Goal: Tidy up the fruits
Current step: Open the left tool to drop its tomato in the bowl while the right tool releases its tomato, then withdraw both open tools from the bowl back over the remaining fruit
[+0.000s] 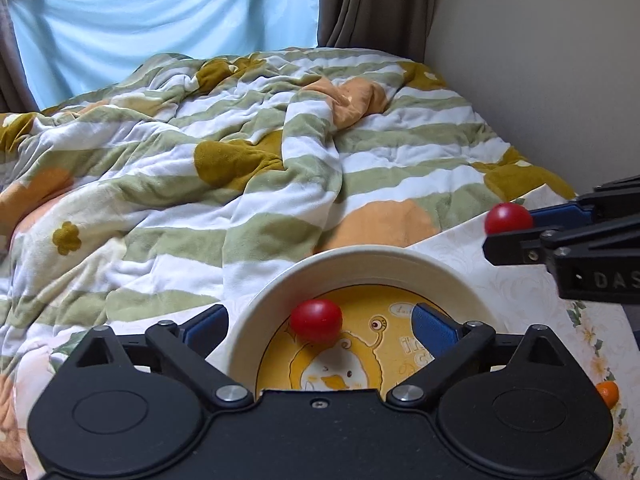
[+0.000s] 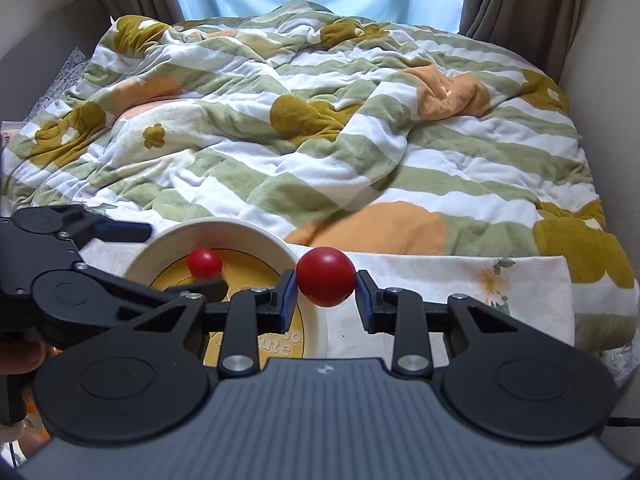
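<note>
A small red fruit (image 1: 316, 320) lies in a cream-rimmed plate (image 1: 360, 270) with a yellow cartoon centre. My left gripper (image 1: 320, 326) hangs open over it; the fingers (image 1: 434, 328) stand wide apart and clear of the fruit, one inside the plate and one outside its rim. In the right wrist view, my right gripper (image 2: 326, 296) is shut on a second, larger red fruit (image 2: 326, 276), held just past the right rim of the plate (image 2: 224, 228). The left gripper (image 2: 186, 260) and the fruit in the plate (image 2: 205, 263) also show there. The held fruit (image 1: 508, 218) appears at the right of the left wrist view.
The plate rests on a white floral cloth (image 2: 460, 280) at the near edge of a bed. A rumpled striped blanket (image 1: 240, 140) covers the bed behind it. An orange fruit (image 1: 608, 394) peeks out at the right. A wall (image 1: 540, 60) borders the bed's right side.
</note>
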`<state>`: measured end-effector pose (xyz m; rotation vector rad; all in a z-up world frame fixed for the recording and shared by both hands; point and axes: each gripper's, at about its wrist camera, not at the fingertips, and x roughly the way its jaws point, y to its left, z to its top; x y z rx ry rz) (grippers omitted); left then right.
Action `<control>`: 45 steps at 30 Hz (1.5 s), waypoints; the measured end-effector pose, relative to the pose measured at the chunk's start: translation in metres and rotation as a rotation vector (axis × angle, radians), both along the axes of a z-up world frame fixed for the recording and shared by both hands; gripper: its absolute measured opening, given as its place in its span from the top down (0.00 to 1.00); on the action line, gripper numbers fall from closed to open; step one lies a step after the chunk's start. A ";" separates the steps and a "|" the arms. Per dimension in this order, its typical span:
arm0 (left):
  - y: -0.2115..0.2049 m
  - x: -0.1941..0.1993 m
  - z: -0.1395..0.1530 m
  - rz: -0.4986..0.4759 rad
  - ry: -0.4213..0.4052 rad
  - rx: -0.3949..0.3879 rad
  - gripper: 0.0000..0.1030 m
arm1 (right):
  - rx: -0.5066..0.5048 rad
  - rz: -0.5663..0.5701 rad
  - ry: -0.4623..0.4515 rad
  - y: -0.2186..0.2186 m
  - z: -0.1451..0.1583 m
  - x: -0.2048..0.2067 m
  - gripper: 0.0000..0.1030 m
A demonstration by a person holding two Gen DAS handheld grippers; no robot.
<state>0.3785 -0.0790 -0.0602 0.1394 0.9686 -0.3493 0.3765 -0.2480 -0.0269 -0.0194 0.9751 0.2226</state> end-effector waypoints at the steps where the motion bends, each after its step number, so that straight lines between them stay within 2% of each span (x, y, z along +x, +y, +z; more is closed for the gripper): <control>1: 0.004 -0.002 0.002 0.002 0.011 -0.011 0.03 | 0.001 0.006 -0.002 0.001 0.001 0.001 0.55; 5: 0.021 -0.014 0.007 0.025 0.033 -0.034 0.03 | 0.012 0.037 0.004 0.010 -0.001 0.003 0.55; 10: 0.033 -0.026 0.011 0.043 0.037 0.015 0.03 | 0.007 0.084 0.002 0.033 -0.014 0.005 0.55; 18: 0.053 -0.035 0.024 0.099 0.016 0.014 0.03 | -0.036 0.162 0.023 0.059 -0.046 0.013 0.54; 21: 0.055 -0.037 0.027 0.101 0.005 0.027 0.03 | -0.036 0.164 0.016 0.062 -0.050 0.013 0.53; 23: 0.055 -0.039 0.028 0.102 -0.001 0.038 0.03 | -0.034 0.176 0.005 0.065 -0.048 0.011 0.40; 25: 0.055 -0.041 0.029 0.103 -0.006 0.045 0.03 | -0.048 0.170 -0.021 0.067 -0.044 0.007 0.03; 26: 0.055 -0.043 0.030 0.104 -0.009 0.047 0.03 | -0.053 0.165 -0.043 0.067 -0.041 0.004 0.00; 29: 0.053 -0.047 0.033 0.106 -0.015 0.042 0.03 | -0.058 0.158 -0.087 0.066 -0.032 -0.001 0.00; 37: 0.042 -0.066 0.053 0.106 -0.066 0.056 0.03 | -0.040 0.110 -0.090 0.053 -0.014 -0.009 0.00; 45: 0.030 -0.104 0.080 0.140 -0.141 0.077 0.03 | 0.011 0.034 -0.103 0.030 0.018 -0.043 0.00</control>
